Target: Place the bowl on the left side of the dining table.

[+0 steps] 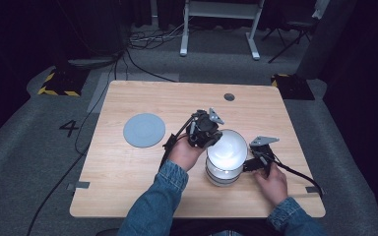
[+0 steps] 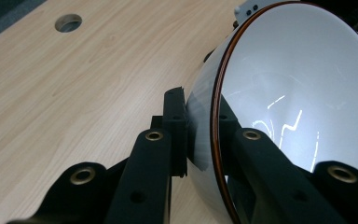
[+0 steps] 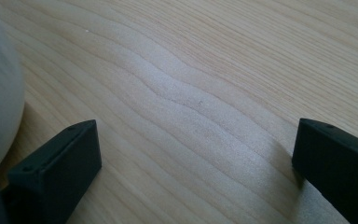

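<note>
Left hand-held gripper (image 2: 200,135) clamped across the rim of the top white bowl (image 1: 227,149), raised off the stack (image 1: 221,176) at desk centre; right hand-held gripper (image 3: 193,158) wide open, empty, at the stack's 3 o'clock; grey plate (image 1: 144,130) at 9 o'clock; unstacking seemingly begun, placement left

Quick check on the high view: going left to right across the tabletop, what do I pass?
Grey plate → left gripper, clamped on the white bowl's rim → white bowl on top of a stack → right gripper, jaws apart beside the stack.
</note>
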The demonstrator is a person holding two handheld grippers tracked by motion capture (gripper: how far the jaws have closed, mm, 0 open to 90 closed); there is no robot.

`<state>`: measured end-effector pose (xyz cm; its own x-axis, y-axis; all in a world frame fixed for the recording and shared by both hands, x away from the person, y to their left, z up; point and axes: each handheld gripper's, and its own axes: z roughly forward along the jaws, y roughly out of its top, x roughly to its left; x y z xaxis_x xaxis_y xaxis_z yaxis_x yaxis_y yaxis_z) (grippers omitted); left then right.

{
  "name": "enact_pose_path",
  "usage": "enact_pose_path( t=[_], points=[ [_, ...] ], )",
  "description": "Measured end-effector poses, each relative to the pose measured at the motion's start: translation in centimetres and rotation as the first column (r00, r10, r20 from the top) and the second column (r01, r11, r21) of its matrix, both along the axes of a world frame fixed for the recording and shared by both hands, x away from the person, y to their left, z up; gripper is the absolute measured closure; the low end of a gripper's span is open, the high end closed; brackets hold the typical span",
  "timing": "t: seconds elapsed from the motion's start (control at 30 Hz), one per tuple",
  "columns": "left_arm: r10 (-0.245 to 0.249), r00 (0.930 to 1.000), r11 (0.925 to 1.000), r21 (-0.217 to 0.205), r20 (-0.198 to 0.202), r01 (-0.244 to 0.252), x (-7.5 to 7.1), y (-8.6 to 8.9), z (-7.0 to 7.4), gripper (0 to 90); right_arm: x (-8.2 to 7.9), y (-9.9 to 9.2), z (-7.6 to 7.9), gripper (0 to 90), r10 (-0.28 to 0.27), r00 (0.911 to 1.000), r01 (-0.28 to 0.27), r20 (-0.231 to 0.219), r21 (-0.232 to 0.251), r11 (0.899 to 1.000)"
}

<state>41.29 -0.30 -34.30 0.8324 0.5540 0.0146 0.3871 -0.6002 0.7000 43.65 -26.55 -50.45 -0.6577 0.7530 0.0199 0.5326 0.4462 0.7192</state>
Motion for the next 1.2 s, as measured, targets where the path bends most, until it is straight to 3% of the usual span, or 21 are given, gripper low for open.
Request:
enact_pose_path(
  t=[0.03, 0.07, 0.3, 0.57, 0.67, 0.83, 0.9, 1.07, 1.2],
  points=[
    [0.013, 0.9999, 0.9997, -0.020, 0.004, -0.013, 0.1, 0.0, 0.0, 81.6, 0.0, 0.0, 0.0, 1.2, 0.000, 1.0000, 0.000, 0.000, 0.000, 1.000],
    [0.015, 0.9999, 0.9999, -0.006, 0.005, -0.015, 0.2, 0.2, 0.2, 81.5, 0.0, 0.0, 0.0, 1.2, 0.000, 1.0000, 0.000, 0.000, 0.000, 1.000],
    [0.054, 0.9983, 0.9973, -0.050, 0.020, -0.053, 0.7, 0.6, 0.9, 81.5, 0.0, 0.0, 0.0, 1.2, -0.001, 1.0000, 0.001, -0.001, 0.000, 1.000],
    [0.122, 0.9923, 0.9915, -0.047, 0.021, -0.121, 2.1, 2.0, 1.6, 81.4, 0.0, 0.0, 0.0, 1.2, 0.004, 1.0000, -0.004, 0.003, -0.003, 1.000],
    [0.172, 0.9846, 0.9837, -0.060, 0.032, -0.170, 2.6, 2.8, 1.9, 81.4, 0.1, -0.3, 0.0, 1.1, 0.028, 0.9995, -0.028, 0.011, -0.030, 0.999],
    [0.238, 0.9712, 0.9683, -0.082, 0.014, -0.236, 3.9, 4.1, 2.1, 81.4, 0.1, -0.2, 0.0, 1.2, 0.025, 0.9997, -0.025, 0.007, -0.028, 0.999],
    [0.283, 0.9591, 0.9546, -0.101, 0.012, -0.280, 4.5, 4.3, 2.1, 81.4, 0.1, -0.2, 0.0, 1.2, 0.025, 0.9997, -0.025, 0.007, -0.028, 0.999],
    [0.310, 0.9502, 0.9486, -0.078, 0.032, -0.307, 5.7, 4.7, 2.5, 81.4, 0.1, -0.2, 0.0, 1.2, 0.025, 0.9997, -0.025, 0.007, -0.027, 0.999],
    [0.351, 0.9355, 0.9355, -0.063, 0.044, -0.348, 6.8, 5.4, 2.9, 81.4, 0.1, -0.3, 0.0, 1.1, 0.028, 0.9996, -0.028, 0.010, -0.030, 0.999]
  ],
)
